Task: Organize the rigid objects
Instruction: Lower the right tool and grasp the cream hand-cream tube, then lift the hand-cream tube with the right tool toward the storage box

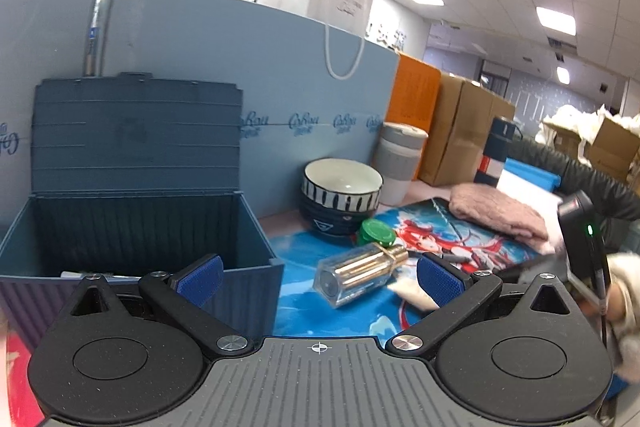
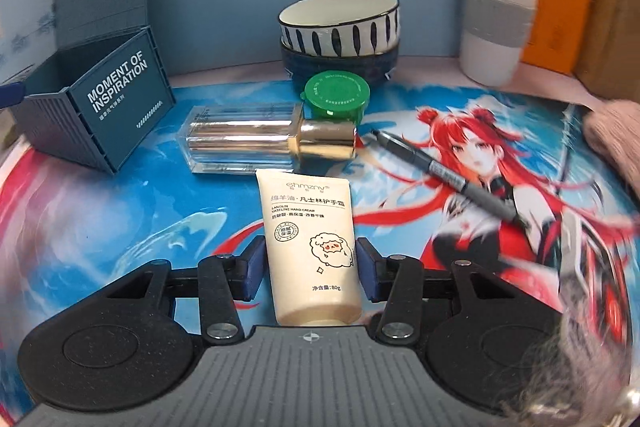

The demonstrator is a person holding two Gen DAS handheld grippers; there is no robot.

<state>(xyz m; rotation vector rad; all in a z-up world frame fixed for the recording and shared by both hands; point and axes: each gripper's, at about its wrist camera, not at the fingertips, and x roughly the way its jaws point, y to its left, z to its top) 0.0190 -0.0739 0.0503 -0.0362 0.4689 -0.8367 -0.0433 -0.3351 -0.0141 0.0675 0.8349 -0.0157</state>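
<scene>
1 hand cream tube [image 2: 310, 251] sits clenched between the blue pads [image 2: 366, 277] of the right claw [image 2: 310, 273], cap end toward the camera and crimped end pointing far, over the printed mat [image 2: 120, 227] on the desk. Just beyond its far end lies a clear perfume bottle [image 2: 256, 137] with a gold cap, on its side, and a green lid [image 2: 336, 95] leans just behind that; a black pen [image 2: 440, 175] lies to the right. 2 stacked bowls [image 2: 340, 31] and a white cup [image 2: 496, 19] stand at the far edge against the blue board. The open blue box [image 2: 92, 107], lid up, stands at the far left, and it looks like the place for the tube. From the left wrist view the left claw [image 1: 318, 279] is released, its jaws spread wide, hovering beside the box [image 1: 132, 227] and holding nothing. To do the carry well, I would raise the tube enough to pass over the perfume bottle, swing left, clear the box's near wall, and release only once the tube is low inside, keeping the left claw out of the path.
</scene>
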